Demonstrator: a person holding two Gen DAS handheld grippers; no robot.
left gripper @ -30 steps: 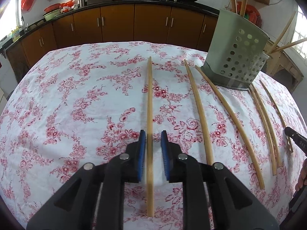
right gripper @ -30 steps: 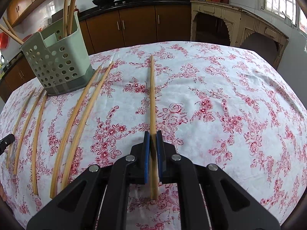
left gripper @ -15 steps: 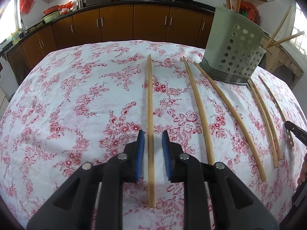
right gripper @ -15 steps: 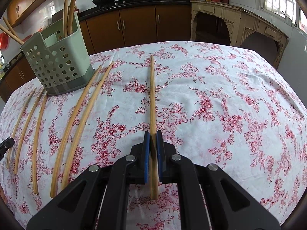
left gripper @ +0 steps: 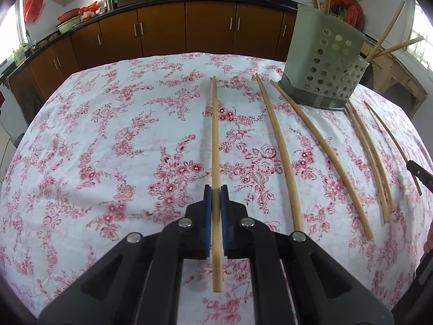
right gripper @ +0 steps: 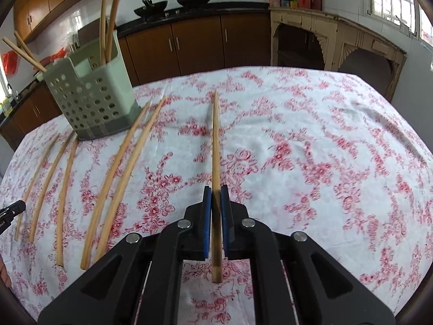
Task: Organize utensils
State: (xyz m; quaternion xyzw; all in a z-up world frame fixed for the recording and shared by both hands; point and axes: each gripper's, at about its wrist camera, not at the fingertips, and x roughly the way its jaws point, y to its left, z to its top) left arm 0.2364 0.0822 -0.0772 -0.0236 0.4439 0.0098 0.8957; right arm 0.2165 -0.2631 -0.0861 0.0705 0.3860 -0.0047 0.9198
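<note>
Two tongs, each clamped on one chopstick: left tongs [left gripper: 216, 189] grip a chopstick [left gripper: 214, 135] flat on the tabletop [left gripper: 108, 140]; right tongs [right gripper: 216, 189] grip another [right gripper: 215, 140]. Both shafts run straight ahead; the perforated holder [left gripper: 324, 67] stands between the hands.

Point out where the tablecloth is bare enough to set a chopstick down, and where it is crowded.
Bare cloth: left of the left hand-held gripper's chopstick, out to the tablecloth edge; and right of the right hand-held gripper's chopstick. Crowded: the strip between them, where five loose chopsticks fan out in front of the holder.
</note>
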